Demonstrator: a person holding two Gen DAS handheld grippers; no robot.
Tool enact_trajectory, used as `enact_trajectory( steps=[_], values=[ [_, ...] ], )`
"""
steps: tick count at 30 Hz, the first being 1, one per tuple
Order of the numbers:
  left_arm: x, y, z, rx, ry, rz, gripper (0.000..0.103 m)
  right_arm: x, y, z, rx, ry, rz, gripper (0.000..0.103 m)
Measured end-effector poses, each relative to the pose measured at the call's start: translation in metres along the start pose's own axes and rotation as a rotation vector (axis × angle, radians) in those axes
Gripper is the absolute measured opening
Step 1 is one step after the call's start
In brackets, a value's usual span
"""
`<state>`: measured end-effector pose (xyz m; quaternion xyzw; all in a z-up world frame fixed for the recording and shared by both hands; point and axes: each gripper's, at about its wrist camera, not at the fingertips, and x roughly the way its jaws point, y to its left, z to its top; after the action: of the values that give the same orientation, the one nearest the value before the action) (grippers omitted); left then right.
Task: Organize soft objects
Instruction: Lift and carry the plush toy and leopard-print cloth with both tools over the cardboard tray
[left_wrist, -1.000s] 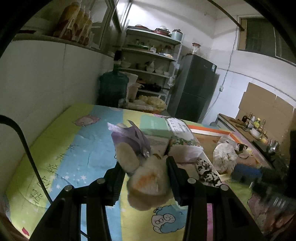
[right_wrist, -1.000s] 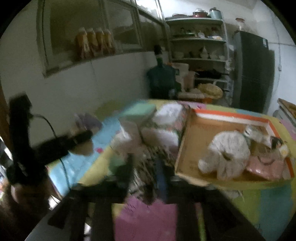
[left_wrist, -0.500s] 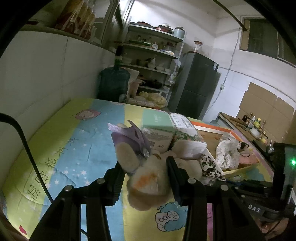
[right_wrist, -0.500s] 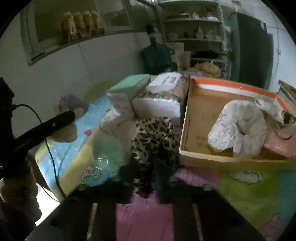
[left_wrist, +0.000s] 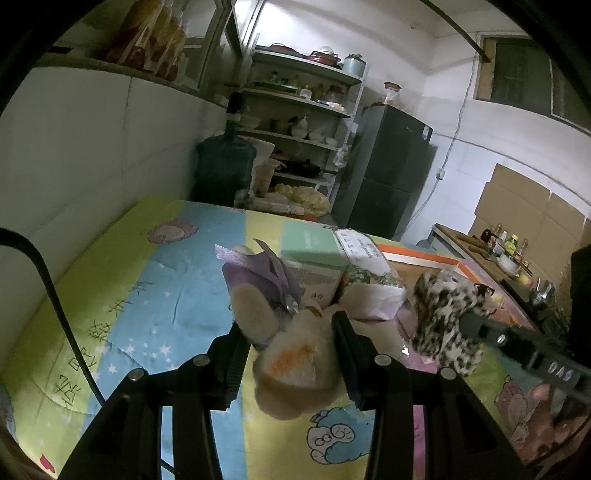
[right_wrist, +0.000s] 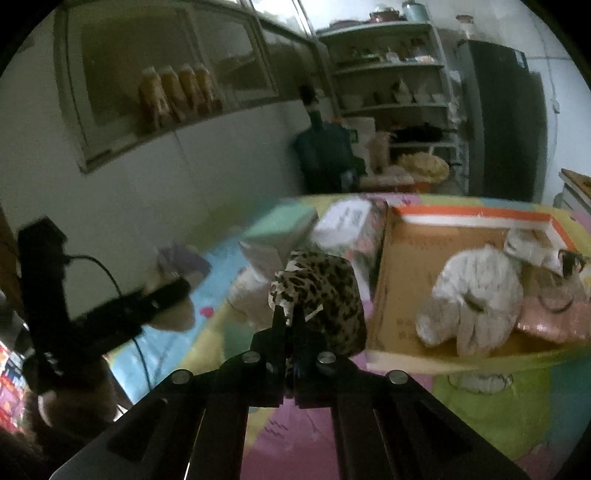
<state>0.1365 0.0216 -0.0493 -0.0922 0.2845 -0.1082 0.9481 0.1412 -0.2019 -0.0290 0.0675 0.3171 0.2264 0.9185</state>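
My left gripper is shut on a beige plush toy with a purple bow, held above the cartoon-print mat. It also shows at the left of the right wrist view. My right gripper is shut on a leopard-print soft cloth, lifted off the mat; the cloth also shows in the left wrist view. An orange-rimmed cardboard box at the right holds a white patterned cloth and a pink item.
Tissue packs and a green box lie mid-mat beside the cardboard box. A blue water jug, shelves and a dark fridge stand behind. A white wall runs along the left. A counter with bottles is at the right.
My right gripper closed on the leopard cloth and lifted it off the mat. My left gripper kept holding the plush toy, nearly still.
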Motion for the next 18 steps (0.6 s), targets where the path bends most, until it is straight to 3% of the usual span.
enact_trajectory(
  steps=[18],
  values=[
    [-0.003,-0.054,0.038,0.110,-0.067,-0.050,0.045,-0.045,-0.008,0.036,-0.047,-0.130,-0.027,0.002]
  ],
)
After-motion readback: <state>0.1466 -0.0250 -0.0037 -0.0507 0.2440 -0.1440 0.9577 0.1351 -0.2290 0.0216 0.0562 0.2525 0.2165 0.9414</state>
